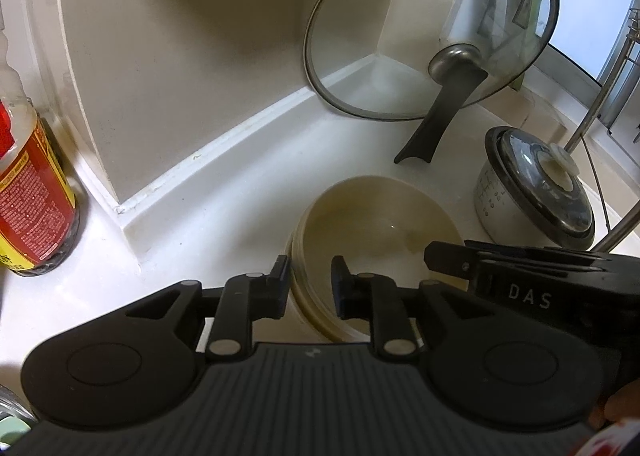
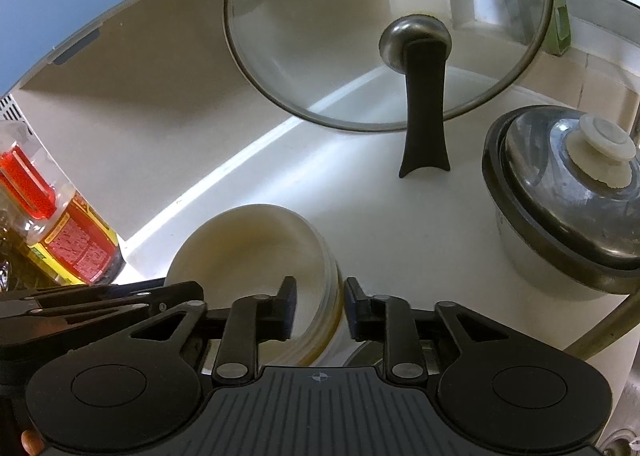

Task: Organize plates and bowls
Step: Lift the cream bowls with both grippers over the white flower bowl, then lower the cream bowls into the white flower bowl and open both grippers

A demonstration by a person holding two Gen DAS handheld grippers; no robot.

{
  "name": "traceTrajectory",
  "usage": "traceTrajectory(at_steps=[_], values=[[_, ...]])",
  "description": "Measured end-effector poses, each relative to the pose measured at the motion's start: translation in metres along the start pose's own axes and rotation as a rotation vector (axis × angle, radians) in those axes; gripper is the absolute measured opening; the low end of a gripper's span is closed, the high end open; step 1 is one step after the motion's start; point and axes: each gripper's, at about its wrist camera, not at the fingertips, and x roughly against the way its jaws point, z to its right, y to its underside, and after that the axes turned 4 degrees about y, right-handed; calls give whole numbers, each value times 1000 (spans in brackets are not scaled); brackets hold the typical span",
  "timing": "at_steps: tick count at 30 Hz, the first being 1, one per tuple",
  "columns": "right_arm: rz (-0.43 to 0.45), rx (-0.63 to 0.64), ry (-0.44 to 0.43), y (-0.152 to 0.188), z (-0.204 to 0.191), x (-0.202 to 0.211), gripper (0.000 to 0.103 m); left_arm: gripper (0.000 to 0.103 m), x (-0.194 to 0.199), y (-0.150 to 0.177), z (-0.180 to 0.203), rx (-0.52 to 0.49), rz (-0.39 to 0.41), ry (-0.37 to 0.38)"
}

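Observation:
A stack of cream bowls (image 1: 372, 223) (image 2: 248, 248) sits nested on the white counter (image 1: 240, 215). My left gripper (image 1: 310, 272) straddles the stack's left rim, one finger outside and one inside. The rim stands between the jaws with a gap on the inner side, so the gripper is open. My right gripper (image 2: 320, 292) straddles the right rim the same way, open, with space between its inner finger and the wall. In the left wrist view the right gripper's fingers (image 1: 444, 260) reach in over the bowl from the right.
A glass lid (image 1: 432, 35) (image 2: 320, 35) with a black handle leans in the wall corner behind the bowls. A pot with a steel lid (image 1: 536, 191) (image 2: 568, 191) stands to the right. A red-labelled bottle (image 1: 32, 195) (image 2: 76, 240) stands left. A wire rack (image 1: 624, 55) is far right.

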Motion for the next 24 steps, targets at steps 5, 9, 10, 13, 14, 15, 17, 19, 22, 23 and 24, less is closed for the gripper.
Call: traceTrajectory(at_steps=[5, 9, 10, 13, 14, 15, 17, 19, 22, 23, 24], values=[[9, -2, -3, 1, 0, 5, 37, 19, 5, 0, 0, 1, 9, 2], [14, -13, -9, 2, 2, 10, 44, 26, 12, 1, 1, 4, 22, 3], [16, -15, -9, 2, 2, 12, 46, 30, 14, 2, 1, 4, 26, 3], [27, -22, -12, 3, 4, 19, 56, 35, 22, 4, 2, 0, 38, -4], [29, -24, -14, 4, 5, 21, 59, 36, 25, 5, 2, -1, 42, -6], [31, -26, -15, 4, 6, 22, 61, 38, 28, 6, 2, -2, 44, -6], [33, -29, -17, 5, 7, 27, 64, 42, 33, 8, 3, -4, 47, -8], [36, -28, -23, 7, 7, 32, 66, 49, 40, 12, 3, -8, 50, -15], [47, -17, -27, 12, 6, 42, 69, 56, 51, 19, 4, -20, 61, -33], [50, -13, -28, 14, 6, 45, 70, 56, 55, 21, 5, -23, 64, -41], [53, -11, -30, 16, 6, 49, 71, 57, 59, 23, 5, -24, 67, -44]])
